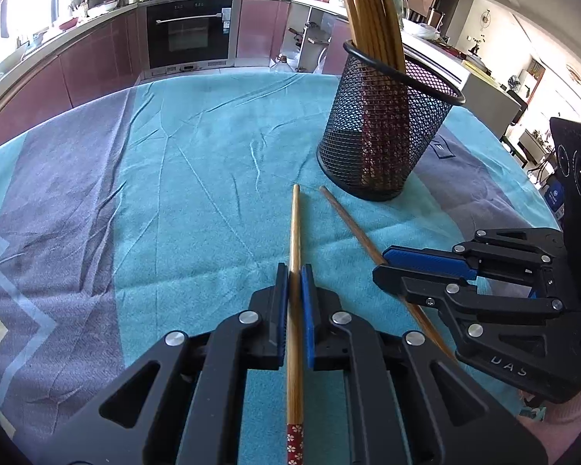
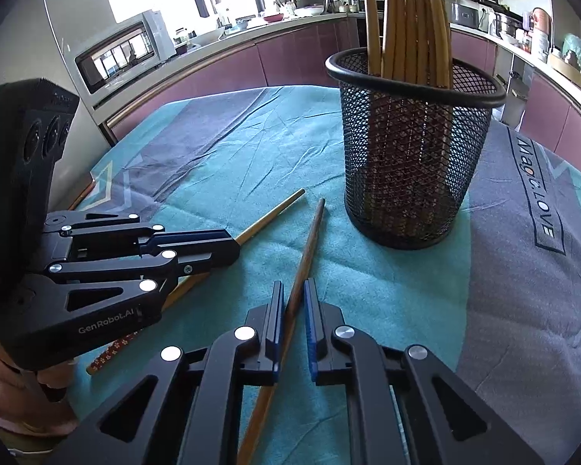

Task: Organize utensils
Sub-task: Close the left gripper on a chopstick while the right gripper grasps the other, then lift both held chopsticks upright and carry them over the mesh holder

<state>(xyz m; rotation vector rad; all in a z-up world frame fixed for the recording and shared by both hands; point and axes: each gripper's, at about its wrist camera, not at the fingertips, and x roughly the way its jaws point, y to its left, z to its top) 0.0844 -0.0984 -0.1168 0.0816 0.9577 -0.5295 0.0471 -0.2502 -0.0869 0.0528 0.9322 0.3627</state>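
A black mesh cup point(image 1: 383, 131) point(image 2: 410, 155) holding several bamboo chopsticks stands on the teal cloth. My left gripper point(image 1: 295, 271) is shut on a light chopstick point(image 1: 295, 228) with a red flowered end; it also shows at left in the right wrist view point(image 2: 232, 244), chopstick tip point(image 2: 275, 213) sticking out. My right gripper point(image 2: 293, 290) is closed around a darker chopstick point(image 2: 310, 244) lying on the cloth, jaws narrow but a small gap shows. In the left wrist view the right gripper point(image 1: 383, 261) sits over that chopstick point(image 1: 348, 224).
A teal and grey cloth point(image 1: 174, 193) covers the table. Kitchen counters, an oven point(image 1: 191, 31) and a microwave point(image 2: 124, 54) lie beyond the table edge.
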